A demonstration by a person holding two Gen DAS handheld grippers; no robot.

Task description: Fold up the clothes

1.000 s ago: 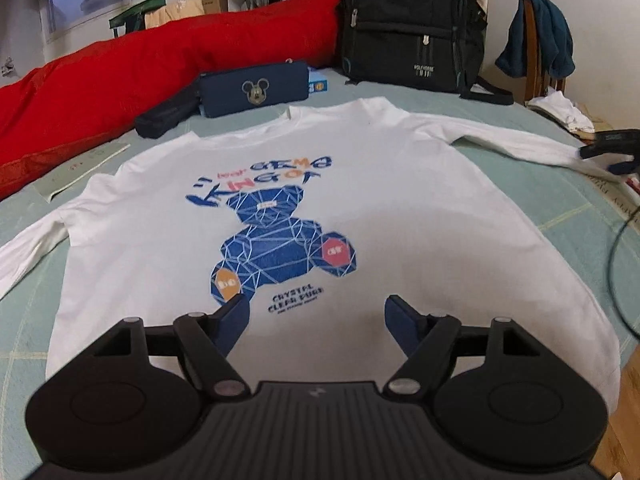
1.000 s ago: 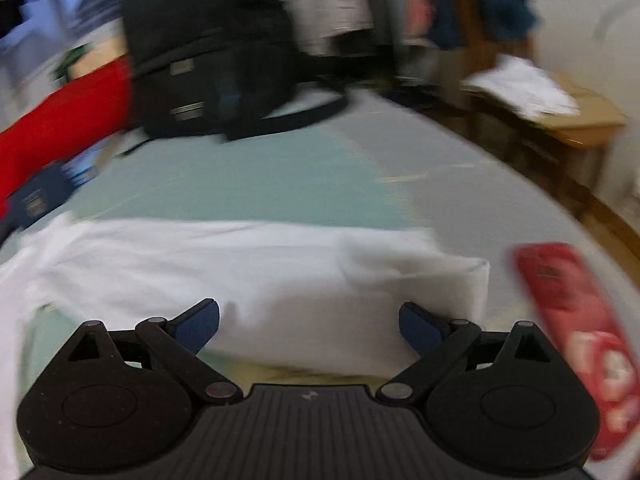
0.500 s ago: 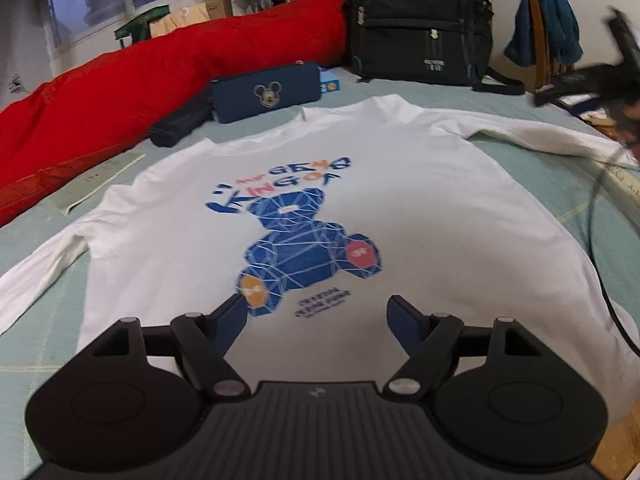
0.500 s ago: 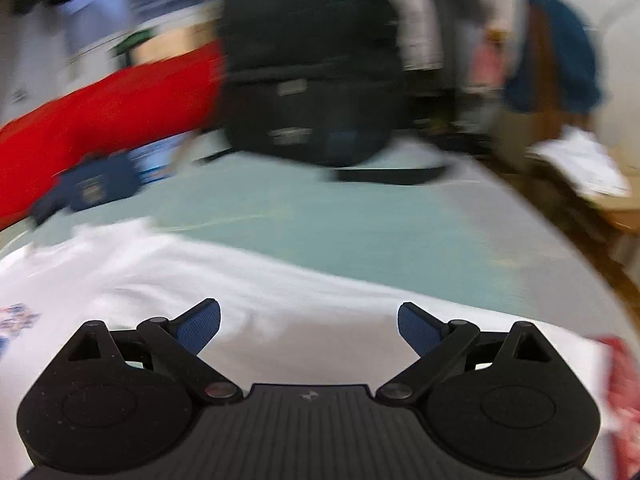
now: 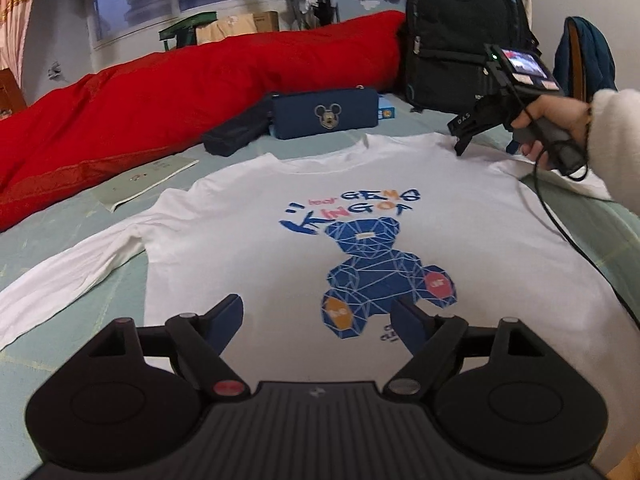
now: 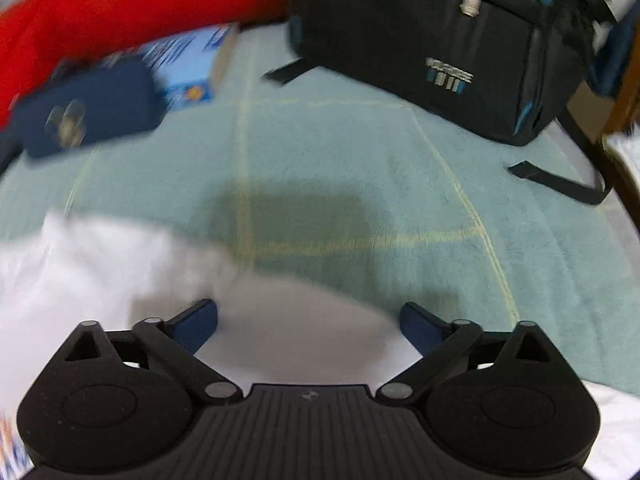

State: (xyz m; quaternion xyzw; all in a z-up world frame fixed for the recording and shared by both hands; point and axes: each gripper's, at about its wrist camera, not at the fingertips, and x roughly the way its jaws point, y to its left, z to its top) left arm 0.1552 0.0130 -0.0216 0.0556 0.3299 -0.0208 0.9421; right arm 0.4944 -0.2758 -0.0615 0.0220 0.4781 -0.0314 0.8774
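A white long-sleeved shirt (image 5: 360, 208) with a blue bear print lies flat, face up, on the pale green bedsheet (image 5: 80, 216). My left gripper (image 5: 318, 316) hovers over the shirt's lower hem area, its jaws opening, with nothing held between them. A hand (image 5: 560, 116) holds my right gripper (image 5: 486, 144) at the shirt's right shoulder, near the collar. In the right wrist view the right gripper (image 6: 310, 326) stands open over the blurred white shoulder fabric (image 6: 100, 272), and whether it touches the fabric is unclear.
A red quilt (image 5: 160, 112) runs along the far side. Beyond the collar are a black backpack (image 5: 464, 28), a navy pouch (image 5: 324, 114), a black case (image 5: 236, 136) and a blue box (image 6: 188, 68). A booklet (image 5: 144, 180) lies left. A cable (image 5: 560, 224) crosses the shirt's right side.
My right gripper has swept left from the sleeve's cuff end to the shoulder by the collar. My left gripper has shifted a little left, its jaws slightly wider.
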